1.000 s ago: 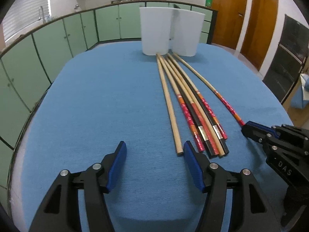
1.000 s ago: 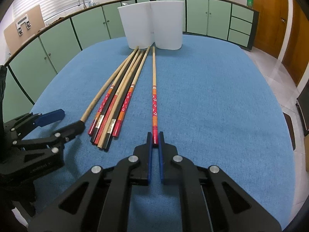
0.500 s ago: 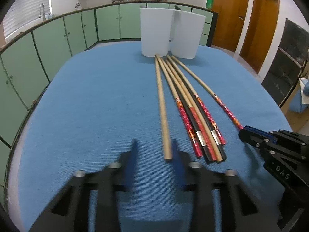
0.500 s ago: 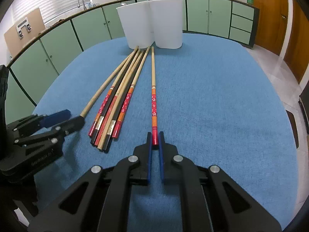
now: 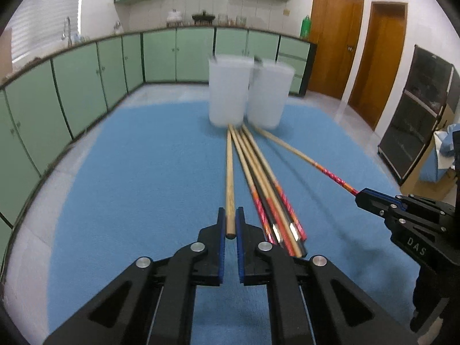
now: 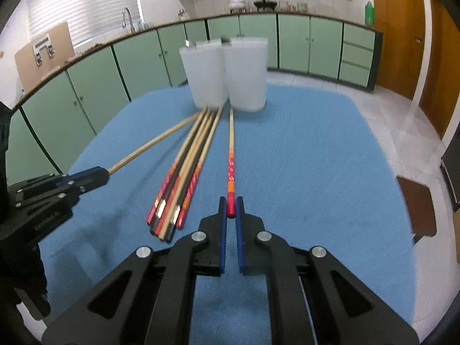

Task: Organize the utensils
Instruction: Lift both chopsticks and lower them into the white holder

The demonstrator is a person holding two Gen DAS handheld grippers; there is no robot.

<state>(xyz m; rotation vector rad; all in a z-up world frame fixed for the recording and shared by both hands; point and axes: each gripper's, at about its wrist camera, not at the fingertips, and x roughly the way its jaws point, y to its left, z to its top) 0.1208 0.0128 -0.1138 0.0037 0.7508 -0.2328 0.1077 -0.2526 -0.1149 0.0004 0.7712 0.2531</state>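
My left gripper (image 5: pixel 230 215) is shut on the near end of a plain wooden chopstick (image 5: pixel 229 178), which points at two white holders (image 5: pixel 228 92). My right gripper (image 6: pixel 231 205) is shut on the red end of a red-patterned chopstick (image 6: pixel 231 166); it shows in the left wrist view (image 5: pixel 359 197) too. Several more chopsticks (image 5: pixel 270 198) lie bundled on the blue cloth between the two held ones. In the right wrist view the left gripper (image 6: pixel 100 174) holds the plain chopstick (image 6: pixel 152 143) at the left. Both held chopsticks look raised at the near ends.
The blue cloth (image 5: pixel 143 172) covers the table. The two white holders (image 6: pixel 230 74) stand side by side at the far end. Green cabinets (image 5: pixel 86 72) ring the room and wooden doors (image 5: pixel 359 49) stand at the right.
My left gripper moved right onto the plain chopstick and shut on it. Both grippers have tilted up, lifting the near ends. The right gripper stayed shut on the red chopstick.
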